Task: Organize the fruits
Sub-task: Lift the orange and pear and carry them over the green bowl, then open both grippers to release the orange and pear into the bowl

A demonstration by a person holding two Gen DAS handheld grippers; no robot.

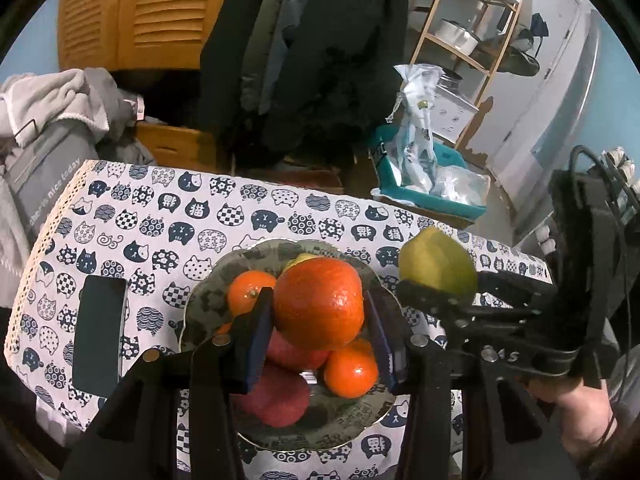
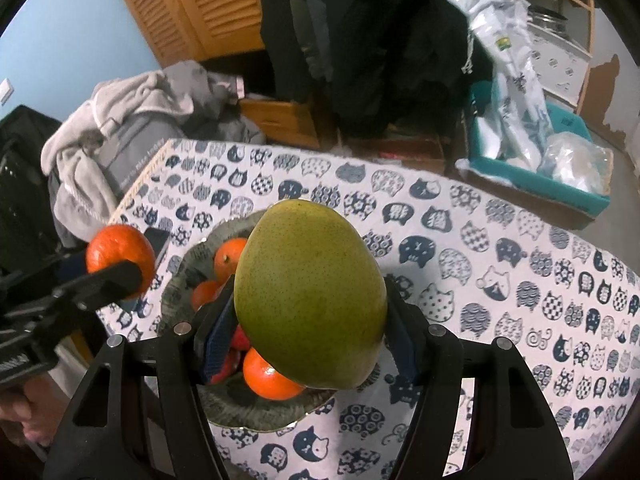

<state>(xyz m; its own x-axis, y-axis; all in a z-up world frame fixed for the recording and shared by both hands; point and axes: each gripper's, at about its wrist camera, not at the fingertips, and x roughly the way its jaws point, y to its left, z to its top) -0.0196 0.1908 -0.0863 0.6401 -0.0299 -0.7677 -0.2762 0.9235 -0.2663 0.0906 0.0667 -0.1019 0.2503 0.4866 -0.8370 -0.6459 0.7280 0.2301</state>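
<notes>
Clamped in the left gripper (image 1: 318,312), an orange (image 1: 319,303) is held above the plate (image 1: 200,300) of fruit on the counter (image 1: 160,216); a green mango (image 2: 310,294) is gripped by the right gripper (image 2: 310,316). Both are judged mid-carry; room on the crowded plate must be found next.

The left gripper (image 1: 318,312) clamped a large orange (image 1: 319,304) above a fruit-filled plate (image 1: 200,304); the right gripper (image 1: 436,292) gripped a green mango (image 1: 436,266).
</notes>
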